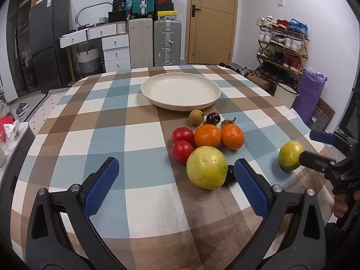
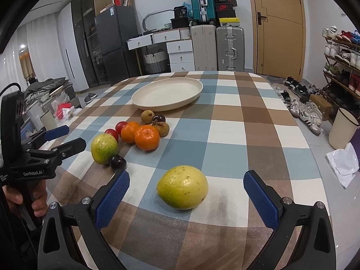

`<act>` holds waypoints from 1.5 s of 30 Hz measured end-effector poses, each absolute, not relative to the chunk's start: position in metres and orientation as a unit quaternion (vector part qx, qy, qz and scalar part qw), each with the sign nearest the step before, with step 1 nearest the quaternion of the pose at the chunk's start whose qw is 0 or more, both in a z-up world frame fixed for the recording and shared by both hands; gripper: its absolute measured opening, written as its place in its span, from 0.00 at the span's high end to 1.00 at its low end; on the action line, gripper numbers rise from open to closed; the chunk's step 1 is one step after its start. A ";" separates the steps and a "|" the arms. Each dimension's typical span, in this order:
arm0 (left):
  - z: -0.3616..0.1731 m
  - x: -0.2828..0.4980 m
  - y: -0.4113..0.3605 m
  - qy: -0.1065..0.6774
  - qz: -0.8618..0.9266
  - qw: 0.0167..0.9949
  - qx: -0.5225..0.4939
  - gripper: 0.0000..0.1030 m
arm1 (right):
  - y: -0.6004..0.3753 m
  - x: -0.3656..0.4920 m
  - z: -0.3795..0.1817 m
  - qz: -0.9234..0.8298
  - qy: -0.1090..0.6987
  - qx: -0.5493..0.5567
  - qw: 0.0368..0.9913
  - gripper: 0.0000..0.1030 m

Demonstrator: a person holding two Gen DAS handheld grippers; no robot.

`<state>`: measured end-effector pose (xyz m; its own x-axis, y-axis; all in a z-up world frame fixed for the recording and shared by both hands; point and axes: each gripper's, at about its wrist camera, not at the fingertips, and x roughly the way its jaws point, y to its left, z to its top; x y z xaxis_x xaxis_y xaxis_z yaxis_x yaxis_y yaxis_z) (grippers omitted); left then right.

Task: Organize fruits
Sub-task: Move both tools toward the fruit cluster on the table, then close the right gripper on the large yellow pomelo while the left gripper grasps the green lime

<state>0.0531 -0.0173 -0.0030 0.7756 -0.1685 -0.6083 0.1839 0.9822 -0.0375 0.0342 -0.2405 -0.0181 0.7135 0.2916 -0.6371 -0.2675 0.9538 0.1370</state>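
Note:
A cream plate (image 1: 146, 87) (image 2: 139, 102) sits empty at the far middle of the checked table. In front of it lies a cluster: two oranges (image 1: 207, 135) (image 2: 147, 137), two tomatoes (image 1: 182, 151) (image 2: 121, 126), small brown fruits (image 1: 196, 117) and dark plums (image 1: 213, 118) (image 2: 118, 162). My left gripper (image 1: 176, 160) (image 2: 76, 136) is open, with a yellow-green fruit (image 1: 206, 167) (image 2: 104, 149) just inside its right finger, untouched. My right gripper (image 2: 186, 175) (image 1: 306, 145) is open around a second yellow fruit (image 2: 182, 187) (image 1: 289, 158) lying apart from the cluster.
The tablecloth (image 1: 139, 135) curves down at its left, right and near edges. A shoe rack (image 1: 283, 45), a white bucket (image 2: 344, 128) and a purple bag (image 1: 310, 94) stand off the right side. Suitcases (image 1: 166, 42) and drawers stand behind. A hand (image 2: 38, 202) holds the left gripper.

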 end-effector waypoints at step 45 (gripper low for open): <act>-0.025 0.089 -0.041 0.404 -0.171 0.898 -0.013 0.54 | -0.230 0.058 -0.045 0.197 0.427 0.024 0.882 0.46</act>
